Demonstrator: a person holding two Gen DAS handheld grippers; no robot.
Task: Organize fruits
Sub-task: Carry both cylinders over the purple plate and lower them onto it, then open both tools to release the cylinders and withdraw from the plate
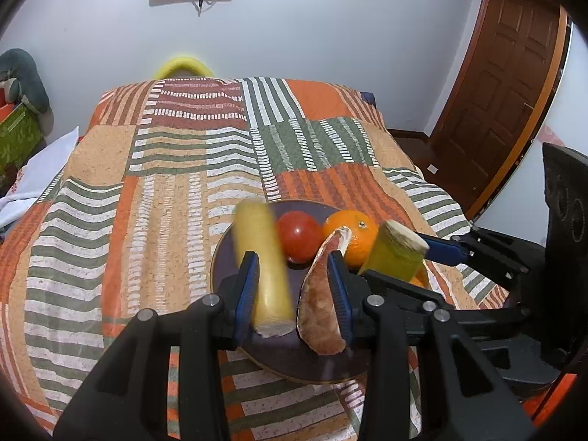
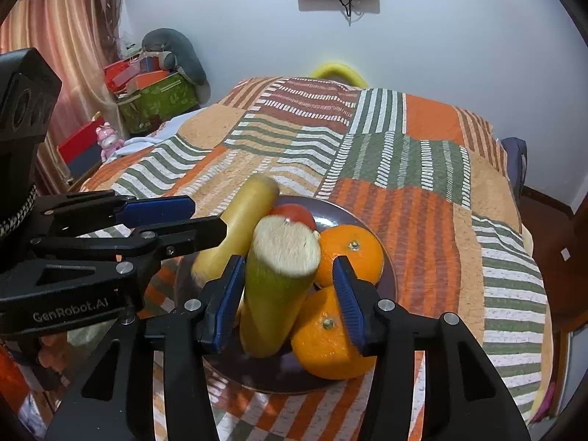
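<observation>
On the dark plate, left to right, sit a pale yellow cut stalk, a tomato, a pinkish wedge, oranges and a green cut stalk. Left gripper jaws are open around stalk and wedge; right gripper jaws are open beside the green stalk, which tilts against an orange. Closing askew could roll fruit off the plate, which rests on soft, uneven bedding. Around the plate lie the patchwork bedspread, white wall and wooden door.
</observation>
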